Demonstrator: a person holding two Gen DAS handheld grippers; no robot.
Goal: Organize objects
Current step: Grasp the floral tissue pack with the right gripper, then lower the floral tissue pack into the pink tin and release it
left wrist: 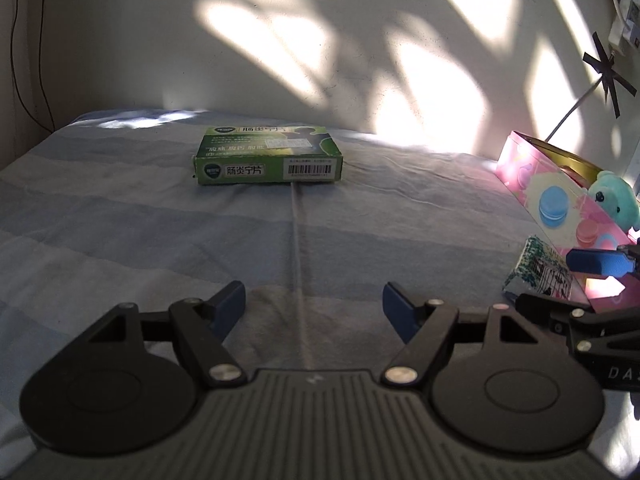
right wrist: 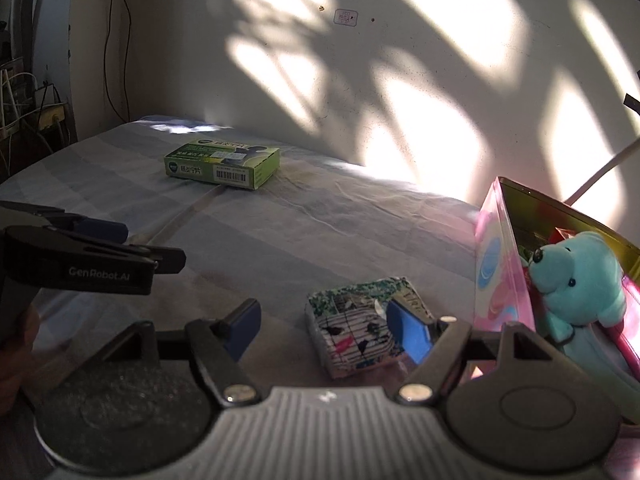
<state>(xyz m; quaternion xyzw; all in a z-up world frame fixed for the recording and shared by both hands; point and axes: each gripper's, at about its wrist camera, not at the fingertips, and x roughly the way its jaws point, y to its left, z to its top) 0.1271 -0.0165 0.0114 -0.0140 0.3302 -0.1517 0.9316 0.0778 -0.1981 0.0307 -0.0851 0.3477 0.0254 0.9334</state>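
Observation:
A green medicine box (left wrist: 269,157) lies flat on the striped blue sheet, far ahead of my left gripper (left wrist: 314,310), which is open and empty. It also shows in the right wrist view (right wrist: 222,164). A small patterned packet (right wrist: 356,326) lies just ahead of my right gripper (right wrist: 324,330), which is open with its right pad beside the packet. The packet also shows in the left wrist view (left wrist: 536,274). A pink box (right wrist: 494,264) at the right holds a teal plush bear (right wrist: 576,276).
A sunlit wall (left wrist: 320,40) rises behind the bed. Cables and clutter (right wrist: 36,112) stand past the bed's left edge. My left gripper (right wrist: 100,256) shows at the left of the right wrist view. Striped sheet (left wrist: 120,220) spreads between the objects.

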